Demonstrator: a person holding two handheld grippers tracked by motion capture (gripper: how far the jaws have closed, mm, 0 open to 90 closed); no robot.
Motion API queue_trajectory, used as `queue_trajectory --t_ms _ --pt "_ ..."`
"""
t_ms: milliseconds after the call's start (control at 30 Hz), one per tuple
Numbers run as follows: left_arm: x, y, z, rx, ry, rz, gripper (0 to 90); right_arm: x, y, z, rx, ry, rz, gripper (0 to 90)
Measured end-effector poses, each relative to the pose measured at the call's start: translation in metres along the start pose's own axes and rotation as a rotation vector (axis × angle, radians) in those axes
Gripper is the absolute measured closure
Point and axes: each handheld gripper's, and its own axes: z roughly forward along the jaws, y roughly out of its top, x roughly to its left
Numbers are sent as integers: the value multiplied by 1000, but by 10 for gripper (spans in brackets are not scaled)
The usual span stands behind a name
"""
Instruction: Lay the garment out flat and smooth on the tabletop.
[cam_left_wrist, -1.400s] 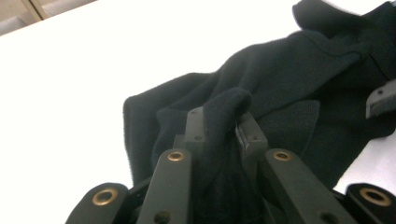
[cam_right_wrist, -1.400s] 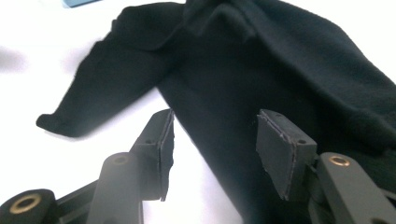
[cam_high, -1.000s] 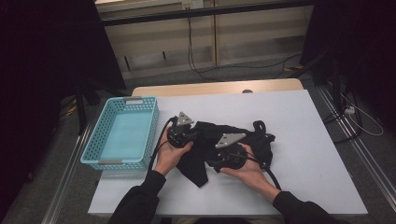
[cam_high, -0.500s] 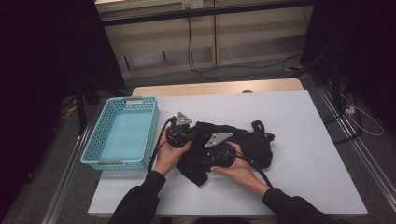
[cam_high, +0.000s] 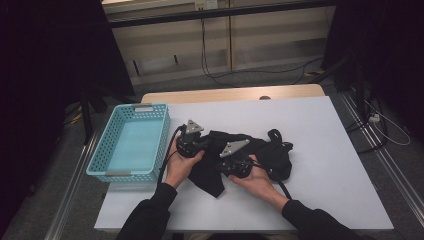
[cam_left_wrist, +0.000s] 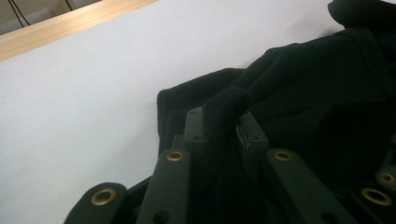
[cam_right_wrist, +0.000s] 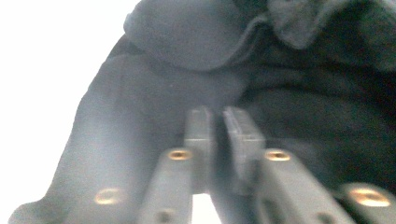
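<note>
Left gripper (cam_left_wrist: 219, 123) clamped on a fold of black garment (cam_high: 260, 152); right gripper (cam_right_wrist: 217, 126) nearly closed, pinching garment cloth just beside it.

At the left edge of the white table (cam_high: 320, 150) you have a turquoise plastic basket (cam_high: 131, 142) with perforated walls, standing upright and reaching from about the middle of that edge down toward the near left corner. Along the far edge you see a strip of light wood (cam_high: 235, 94) with a small dark notch near its middle. Past it, on the grey floor, you see black cables (cam_high: 210, 60) hanging down in front of pale cabinet fronts (cam_high: 200, 30). Off the right edge, a white cable (cam_high: 395, 131) lies by a metal rail (cam_high: 395, 165) on the floor.
</note>
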Motion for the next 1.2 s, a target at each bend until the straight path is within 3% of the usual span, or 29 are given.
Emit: queue_trajectory --t_ms 267,767,1000,1200 --pt "-1 -1 0 0 -16 -12 781 1 -6 -10 14 -5 -10 890" --pt "0 -4 -2 7 -17 -19 777 -2 -33 -54 15 7 -11 891" --pt "-3 -12 -7 34 -35 -14 777 -8 -44 -68 15 -3 -3 891" --pt "-11 -26 -9 98 -89 9 776 -7 -58 -80 18 2 3 891"
